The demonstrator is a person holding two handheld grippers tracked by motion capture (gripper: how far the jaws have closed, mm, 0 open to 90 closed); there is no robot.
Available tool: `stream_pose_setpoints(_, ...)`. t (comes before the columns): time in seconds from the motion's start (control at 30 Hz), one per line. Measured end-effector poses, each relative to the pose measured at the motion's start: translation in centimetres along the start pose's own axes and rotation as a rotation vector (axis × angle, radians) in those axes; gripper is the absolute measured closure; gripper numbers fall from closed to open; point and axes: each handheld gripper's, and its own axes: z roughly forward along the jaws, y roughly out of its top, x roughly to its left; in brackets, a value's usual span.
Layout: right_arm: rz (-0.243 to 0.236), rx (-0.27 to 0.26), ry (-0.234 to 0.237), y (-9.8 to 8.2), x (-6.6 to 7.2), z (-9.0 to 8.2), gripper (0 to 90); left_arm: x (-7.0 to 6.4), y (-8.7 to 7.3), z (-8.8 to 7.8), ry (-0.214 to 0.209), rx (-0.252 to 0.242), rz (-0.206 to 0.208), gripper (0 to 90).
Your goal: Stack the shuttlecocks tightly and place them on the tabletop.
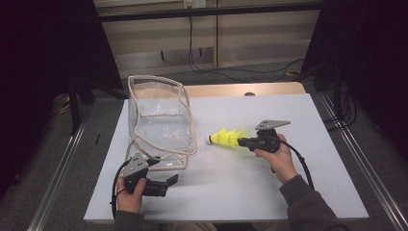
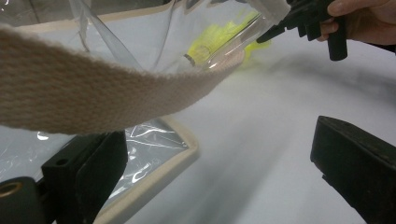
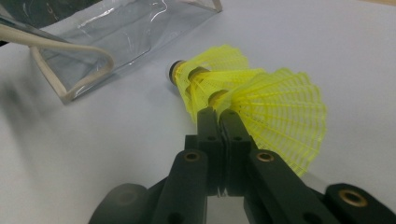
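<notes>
A stack of nested yellow shuttlecocks (image 1: 227, 137) hangs just above the white table, cork ends pointing left toward a clear plastic bag (image 1: 159, 120) with beige trim. My right gripper (image 1: 242, 141) is shut on the skirt of the rear shuttlecock (image 3: 275, 102), its jaws (image 3: 218, 119) pressed together on the yellow mesh. My left gripper (image 1: 163, 172) sits open at the bag's near corner, nothing between its jaws (image 2: 219, 177). The bag's beige strap (image 2: 93, 93) crosses just above the left jaw. Through the clear plastic I see the shuttlecocks (image 2: 210, 39) and the right gripper (image 2: 285, 25) beyond.
The bag (image 3: 107, 28) stands upright at the left of the white tabletop (image 1: 231, 187), mouth up. A wooden table edge (image 1: 240, 89) shows behind the white surface. Metal rails run along both sides, and cables lie on the floor behind.
</notes>
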Motion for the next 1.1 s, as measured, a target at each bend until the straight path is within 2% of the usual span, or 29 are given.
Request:
stream_pose_setpoints(0.3, -0.02, 0.045, -0.016, -0.3, 0.1, 0.1, 85.7, 0.0, 0.0, 0.0, 0.0, 0.001, 0.0, 3.9)
stream_pose_setpoints(0.6, -0.016, 0.057, -0.021, -0.8, 0.0, 0.1, 78.2, 0.0, 0.0, 0.0, 0.005, 0.001, 0.001, 3.9)
stream_pose_setpoints(0.77, -0.031, 0.07, -0.025, -1.0, 0.1, -0.1, 76.4, 0.0, 0.0, 0.0, 0.005, 0.0, 0.0, 3.9)
stream_pose_setpoints(0.9, -0.034, 0.089, -0.025, -1.3, 0.1, -0.2, 76.9, 0.0, 0.0, 0.0, 0.003, -0.001, 0.001, 3.9)
stream_pose_setpoints(1.1, -0.032, 0.104, -0.017, -1.5, 0.0, -0.2, 86.3, 0.0, 0.0, 0.0, 0.003, 0.001, 0.003, 3.9)
